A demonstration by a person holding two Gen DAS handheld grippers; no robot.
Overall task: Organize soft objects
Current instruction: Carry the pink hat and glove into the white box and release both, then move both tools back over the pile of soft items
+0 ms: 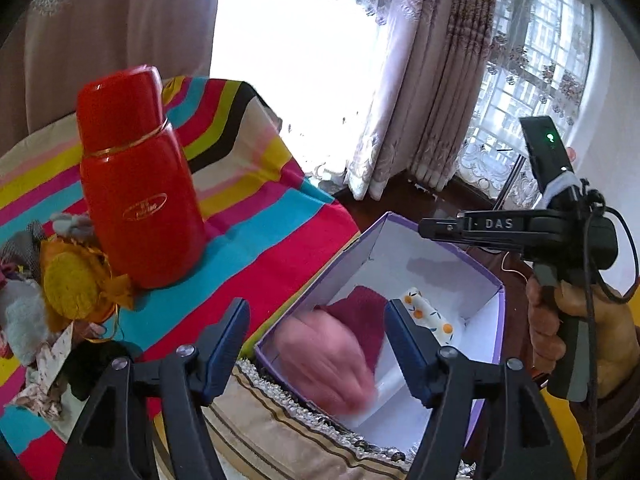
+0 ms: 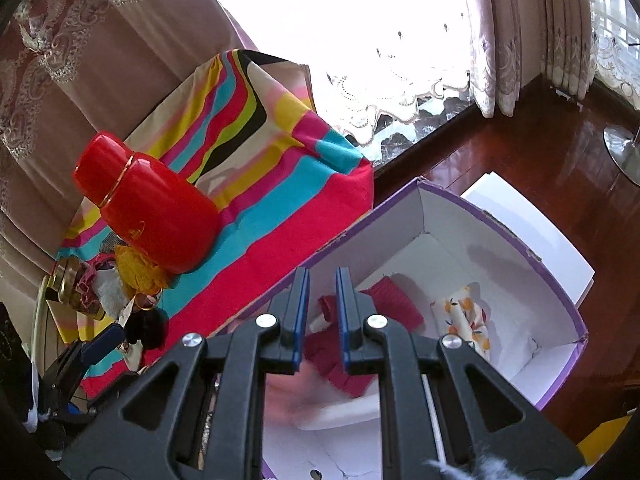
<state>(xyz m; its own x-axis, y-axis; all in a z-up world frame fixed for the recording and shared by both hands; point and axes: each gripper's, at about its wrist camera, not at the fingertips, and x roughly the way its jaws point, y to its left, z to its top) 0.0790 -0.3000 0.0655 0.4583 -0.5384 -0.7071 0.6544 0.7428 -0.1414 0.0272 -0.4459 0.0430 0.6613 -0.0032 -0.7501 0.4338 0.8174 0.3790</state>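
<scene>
Left wrist view: the left gripper (image 1: 318, 344) hangs over the near corner of the white cardboard box with purple outer walls (image 1: 486, 280), its blue-padded fingers (image 1: 226, 346) spread wide with nothing between them. A blurred pink soft object (image 1: 326, 364) shows between the fingers, over the near end of the box; whether it touches the box floor cannot be told. Beyond it, a dark red knitted cloth (image 1: 366, 312) lies inside the box, and a white fabric piece printed with oranges (image 1: 430, 312) lies just beside it, toward the far wall. The right gripper (image 1: 440, 230) appears side-on above the far rim of the box, held in the person's right hand (image 1: 560, 328).

Right wrist view: the right gripper's fingers (image 2: 344, 316) stand close together with a narrow gap and grip nothing. The dark red cloth, the orange-print fabric and the pink blur all lie below them in the box.

A red cylindrical vacuum flask with gold bands (image 1: 138, 184) stands upright on the multicolour striped cloth (image 1: 256, 216) covering the surface left of the box. A heap of further soft items (image 1: 60, 292), including a yellow knitted piece, lies just beside the flask.
</scene>
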